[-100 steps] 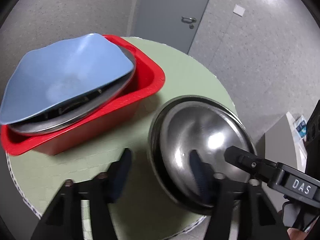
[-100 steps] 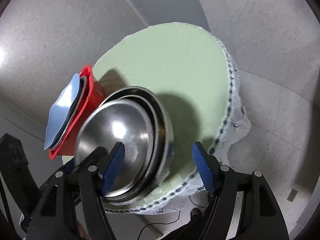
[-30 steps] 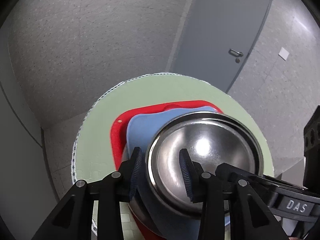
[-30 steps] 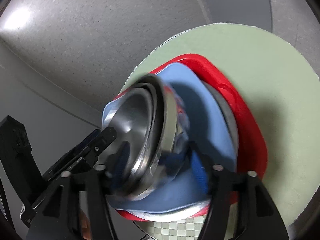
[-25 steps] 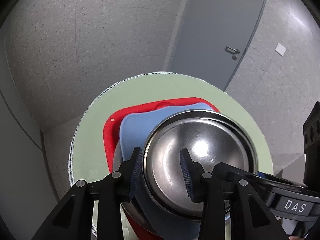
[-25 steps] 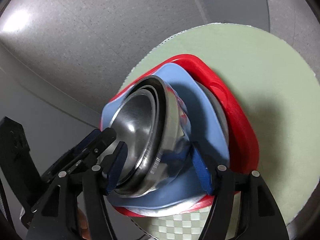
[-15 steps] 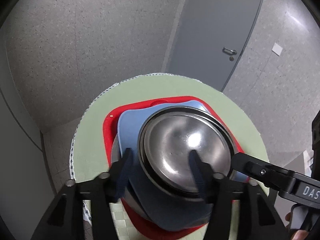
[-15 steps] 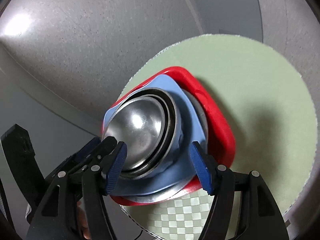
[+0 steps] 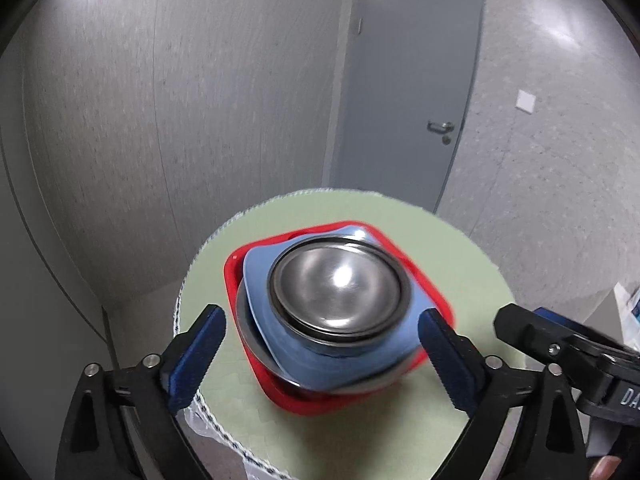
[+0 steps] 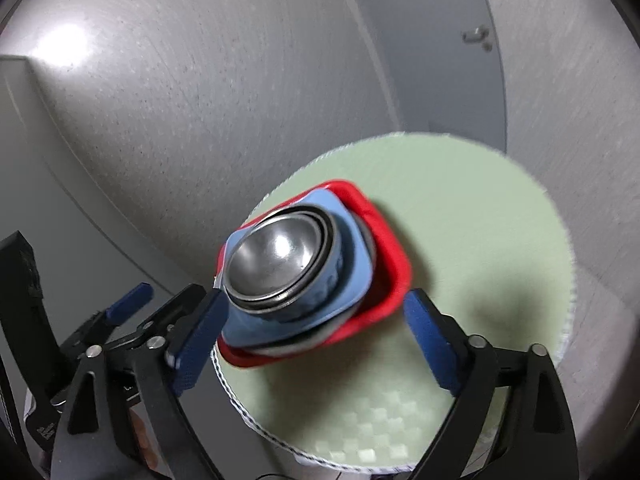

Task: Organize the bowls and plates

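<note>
Nested steel bowls [image 9: 336, 276] [image 10: 276, 256] sit on a blue plate [image 9: 320, 364] [image 10: 356, 248]. Under it lies a steel plate [image 9: 244, 320], all inside a red tray [image 9: 436, 292] [image 10: 392, 256] on the round green table [image 9: 460, 264] [image 10: 460, 200]. My left gripper [image 9: 321, 314] hangs above and in front of the stack, its jaws opening wide with nothing pressed between them. My right gripper [image 10: 316, 300] is likewise drawn back, jaws opening and free of the bowls. Each gripper shows at the edge of the other's view.
A grey door [image 9: 408, 80] with a handle stands behind the table, between grey walls. The table's rim carries a white fringed cloth [image 10: 240, 392]. Bare green tabletop lies to the right of the tray.
Both grippers let go of the nested steel bowls, opened wide and drew back and upward. The bowls now rest on the blue plate in the red tray.
</note>
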`<state>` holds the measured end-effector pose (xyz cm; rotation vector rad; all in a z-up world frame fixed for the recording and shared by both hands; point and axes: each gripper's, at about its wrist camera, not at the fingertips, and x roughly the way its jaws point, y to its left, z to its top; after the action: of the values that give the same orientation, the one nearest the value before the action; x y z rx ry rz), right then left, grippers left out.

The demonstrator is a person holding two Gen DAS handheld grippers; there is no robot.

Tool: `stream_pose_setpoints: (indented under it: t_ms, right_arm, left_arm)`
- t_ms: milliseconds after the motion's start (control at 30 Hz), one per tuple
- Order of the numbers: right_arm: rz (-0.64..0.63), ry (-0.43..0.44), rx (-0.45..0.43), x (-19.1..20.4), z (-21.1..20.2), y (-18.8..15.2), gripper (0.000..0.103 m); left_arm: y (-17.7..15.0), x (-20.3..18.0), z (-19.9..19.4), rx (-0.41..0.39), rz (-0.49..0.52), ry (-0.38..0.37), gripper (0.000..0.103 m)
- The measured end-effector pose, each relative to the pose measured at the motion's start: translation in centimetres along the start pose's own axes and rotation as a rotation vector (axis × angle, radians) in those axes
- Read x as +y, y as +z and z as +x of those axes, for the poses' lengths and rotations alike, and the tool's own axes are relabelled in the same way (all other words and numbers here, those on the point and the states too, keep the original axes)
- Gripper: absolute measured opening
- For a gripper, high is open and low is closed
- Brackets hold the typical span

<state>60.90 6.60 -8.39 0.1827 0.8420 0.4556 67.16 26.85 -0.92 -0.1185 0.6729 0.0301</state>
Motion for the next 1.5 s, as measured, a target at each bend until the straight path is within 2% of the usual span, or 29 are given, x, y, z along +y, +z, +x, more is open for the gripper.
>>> stream_pose_setpoints:
  t_ms: [33, 200, 367, 633, 900, 1167, 1300, 1500]
  right_arm:
    - [-0.010, -0.012, -0.022, 0.1, -1.2, -0.2, 0.100]
    - [-0.070, -0.058, -0.108, 0.1, -7.3, -1.7, 0.103]
    - [-0.139, -0.098, -0.174, -0.4, -13.8, -4.3, 0.103]
    - [-0.216, -0.177, -0.253, -3.6, -25.2, -10.7, 0.103]
    - [-0.240, -0.212, -0.295, -7.0, -34.4, -17.8, 0.103]
    - [-0.204, -0.216, -0.338, -9.0, -39.4, -23.2, 0.103]
    - [-0.221, -0.219, -0.351, -9.2, -40.3, -25.2, 0.103]
    - [-0.235, -0.217, -0.375, -9.3, -40.0, -28.2, 0.103]
  left_arm:
    - [-0.1, -0.4, -0.9, -0.013, 0.008, 0.000, 0.102]
    - [-2.8, -4.2, -7.5, -0.104, 0.062, 0.018, 0.102]
    - [-6.1, -7.6, -13.4, -0.158, 0.081, 0.033, 0.102]
    - [-14.7, -15.7, -24.8, -0.234, 0.083, 0.038, 0.102]
    - [-23.1, -22.3, -33.5, -0.302, 0.107, 0.042, 0.102]
    - [-30.6, -25.5, -39.3, -0.324, 0.105, 0.041, 0.102]
    - [-33.0, -25.4, -40.5, -0.340, 0.099, 0.038, 0.102]
    - [-36.5, -24.4, -40.5, -0.370, 0.101, 0.044, 0.102]
